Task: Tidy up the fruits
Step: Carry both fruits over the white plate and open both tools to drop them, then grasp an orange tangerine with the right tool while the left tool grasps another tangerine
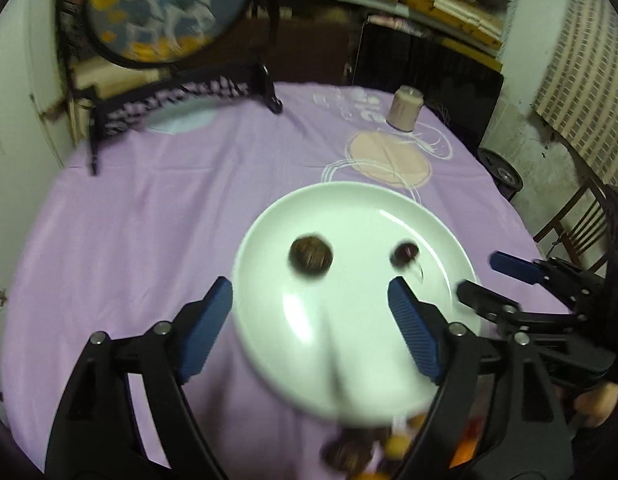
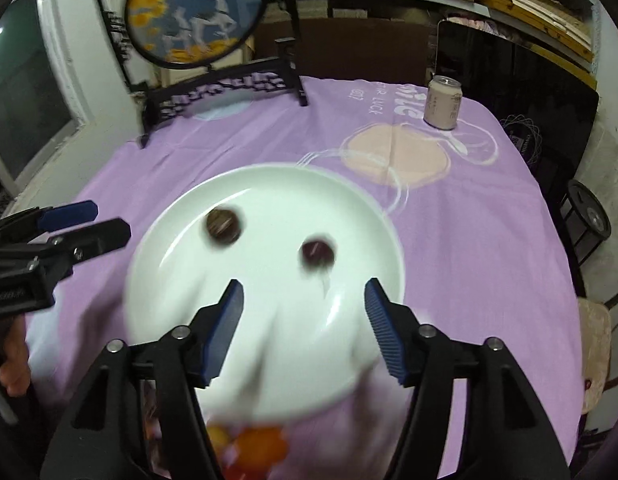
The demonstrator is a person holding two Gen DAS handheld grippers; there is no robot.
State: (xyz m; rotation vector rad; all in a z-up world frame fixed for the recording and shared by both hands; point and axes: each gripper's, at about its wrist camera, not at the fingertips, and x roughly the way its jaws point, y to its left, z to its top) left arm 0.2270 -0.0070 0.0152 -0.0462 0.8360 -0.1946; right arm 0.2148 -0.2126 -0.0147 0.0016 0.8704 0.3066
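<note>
Now on the round white ceramic plate: two small dark fruits, a rounder brown one to the left, a smaller reddish-purple one with a thin stem to the right, well apart, both loose. Ahead of the left gripper, wide open and empty, the brown fruit, nearly centred between the blue pads. Ahead of the right gripper, likewise spread and holding nothing, the stemmed fruit, a touch toward its right finger, stem trailing back at the jaws. Neither fruit with any clear long axis. More fruit, orange and yellow, smeared by blur at the near plate rim, half hidden behind the gripper bodies; kind and count impossible to call. Beyond, purple printed tablecloth, pale drinks can far right.
</note>
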